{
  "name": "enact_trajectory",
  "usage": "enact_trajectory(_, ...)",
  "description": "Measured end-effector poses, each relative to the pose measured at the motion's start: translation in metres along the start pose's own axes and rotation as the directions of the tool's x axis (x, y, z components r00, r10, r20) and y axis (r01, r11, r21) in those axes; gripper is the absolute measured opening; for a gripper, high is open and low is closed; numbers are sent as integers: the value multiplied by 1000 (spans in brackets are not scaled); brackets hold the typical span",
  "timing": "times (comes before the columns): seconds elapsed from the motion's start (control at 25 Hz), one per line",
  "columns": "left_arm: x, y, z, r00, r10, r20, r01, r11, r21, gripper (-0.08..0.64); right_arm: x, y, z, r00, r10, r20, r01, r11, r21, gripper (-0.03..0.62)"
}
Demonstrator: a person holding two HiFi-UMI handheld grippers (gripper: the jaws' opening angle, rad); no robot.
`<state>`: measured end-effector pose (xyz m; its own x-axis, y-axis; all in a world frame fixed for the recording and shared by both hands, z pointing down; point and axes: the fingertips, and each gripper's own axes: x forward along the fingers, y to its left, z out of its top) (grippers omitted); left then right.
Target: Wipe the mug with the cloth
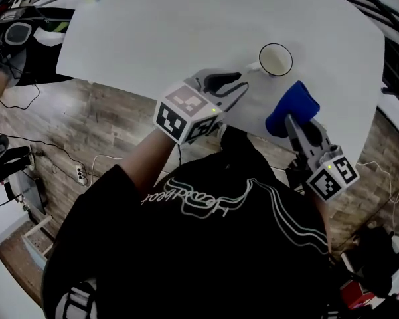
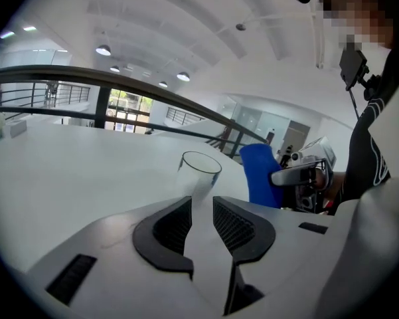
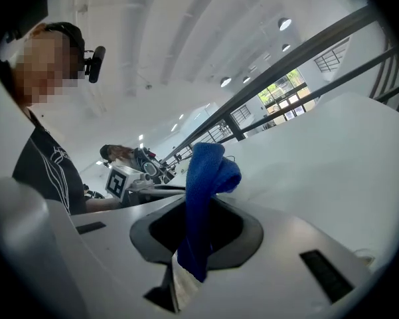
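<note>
Blue and thick-piled, the folded terry cloth (image 1: 293,104) is pinched between the closed jaws of the right claw (image 1: 295,122) at the lower right of the head view. In the right gripper view the blue cloth (image 3: 208,178) stands up from the jaws in a soft hump.

The round white ceramic mug (image 1: 275,60) stands upright on the white counter (image 1: 153,32) in the upper right of the head view. Its mouth is open to the ceiling and its small handle is turned to frame left.

The left claw (image 1: 236,85) holds nothing: its dark jaws stand slightly apart with only bare counter showing between them. It sits just down and left of the mug, near it but not touching. In the left gripper view the mug (image 2: 198,171) rises straight ahead of the gap.

The left claw looks the nearer of the two, on the handle side. The cloth hangs short of the mug's near wall, clear of it. The coming move likely turns on steadying that handle side.
</note>
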<state>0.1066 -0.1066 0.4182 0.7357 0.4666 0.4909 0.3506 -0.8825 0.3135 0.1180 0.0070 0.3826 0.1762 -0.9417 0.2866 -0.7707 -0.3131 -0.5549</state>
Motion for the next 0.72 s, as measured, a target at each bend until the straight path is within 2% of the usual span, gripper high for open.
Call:
enact_trajectory(0.2, 8, 21, 1, 999, 28, -20, -27, 999, 20, 124, 15, 7, 7, 999, 24, -31, -29, 990, -139, 57)
enact_trajectory(0.28, 16, 26, -3, 999, 36, -32, -34, 998, 49, 126, 15, 7, 8, 999, 33, -34, -38, 987, -155, 57)
enact_trajectory(0.6, 32, 23, -4, 999, 20, -31, -16, 992, 122, 126, 13, -5, 3, 999, 43, 28, -43, 999, -12, 57)
enact_trajectory(0.72, 32, 20, -4, 999, 16, -32, -12, 990, 138, 126, 12, -9, 3, 998, 43, 40, -43, 999, 16, 57)
